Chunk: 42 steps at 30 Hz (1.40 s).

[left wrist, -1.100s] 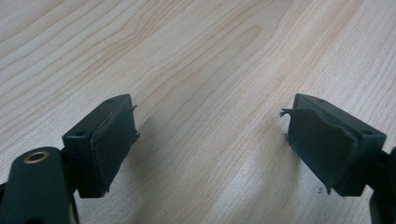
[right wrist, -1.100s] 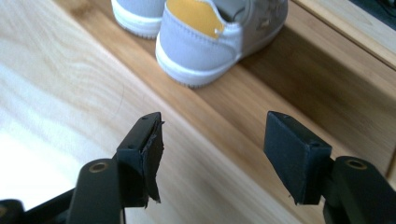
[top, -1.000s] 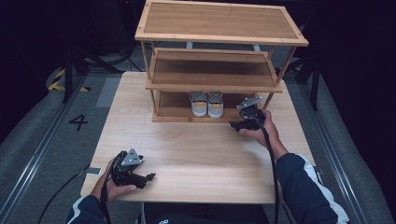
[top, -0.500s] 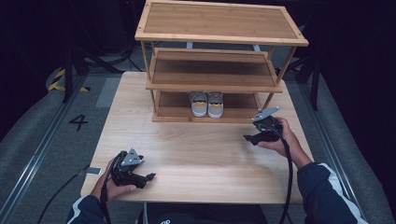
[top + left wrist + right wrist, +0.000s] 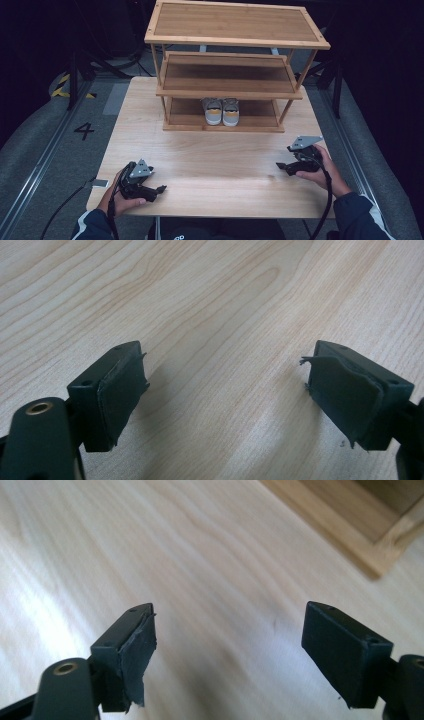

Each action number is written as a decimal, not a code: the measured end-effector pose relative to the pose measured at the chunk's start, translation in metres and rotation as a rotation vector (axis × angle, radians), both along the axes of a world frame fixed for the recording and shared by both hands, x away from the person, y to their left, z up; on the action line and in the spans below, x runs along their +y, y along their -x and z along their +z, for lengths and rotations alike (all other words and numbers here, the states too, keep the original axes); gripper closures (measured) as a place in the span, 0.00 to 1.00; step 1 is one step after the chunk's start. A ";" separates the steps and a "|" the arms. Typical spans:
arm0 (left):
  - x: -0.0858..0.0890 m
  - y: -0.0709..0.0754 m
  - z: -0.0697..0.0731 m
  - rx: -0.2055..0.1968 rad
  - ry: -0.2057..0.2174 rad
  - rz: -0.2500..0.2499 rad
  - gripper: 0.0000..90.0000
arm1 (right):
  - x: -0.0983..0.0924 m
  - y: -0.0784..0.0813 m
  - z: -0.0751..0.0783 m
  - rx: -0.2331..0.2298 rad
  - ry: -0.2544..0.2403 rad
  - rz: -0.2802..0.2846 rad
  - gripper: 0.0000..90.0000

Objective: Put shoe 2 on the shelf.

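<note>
Both tongs, left (image 5: 159, 190) and right (image 5: 281, 166), gape empty on bare table (image 5: 220, 160); shoes (image 5: 220, 111) sit inside rack (image 5: 235, 60).

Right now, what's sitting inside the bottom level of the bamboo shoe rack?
A pair of grey sneakers stands side by side on the bottom shelf, heels toward the camera. The middle shelf covers their toes and the space behind them.
</note>
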<state>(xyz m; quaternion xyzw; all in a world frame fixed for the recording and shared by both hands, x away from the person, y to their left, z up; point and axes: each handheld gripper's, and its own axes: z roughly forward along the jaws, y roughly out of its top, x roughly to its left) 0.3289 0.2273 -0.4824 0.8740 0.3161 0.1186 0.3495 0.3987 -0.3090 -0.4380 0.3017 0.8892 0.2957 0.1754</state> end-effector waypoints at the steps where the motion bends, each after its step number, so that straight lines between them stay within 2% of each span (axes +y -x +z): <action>1: 0.000 0.000 0.000 -0.006 -0.007 -0.005 0.17 | -0.006 0.005 -0.004 0.000 -0.011 -0.001 0.24; 7: 0.000 0.000 0.000 -0.003 -0.003 -0.002 0.18 | -0.034 0.026 -0.021 -0.007 -0.061 -0.041 0.24; 10: 0.000 0.000 0.000 -0.003 -0.003 -0.001 0.18 | -0.047 0.034 -0.029 0.002 -0.103 -0.065 0.24; 12: 0.000 0.000 0.000 -0.006 -0.007 -0.003 0.17 | -0.054 0.039 -0.036 0.005 -0.102 -0.081 0.23; 15: 0.000 0.000 0.000 -0.005 -0.006 -0.002 0.17 | -0.065 0.043 -0.044 0.030 -0.163 -0.117 0.23; 19: 0.000 0.000 0.000 -0.002 -0.006 -0.001 0.17 | -0.071 0.049 -0.049 -0.007 -0.204 -0.147 0.22; 42: 0.000 0.001 0.000 0.003 0.000 0.005 0.17 | -0.071 0.048 -0.049 -0.004 -0.209 -0.190 0.23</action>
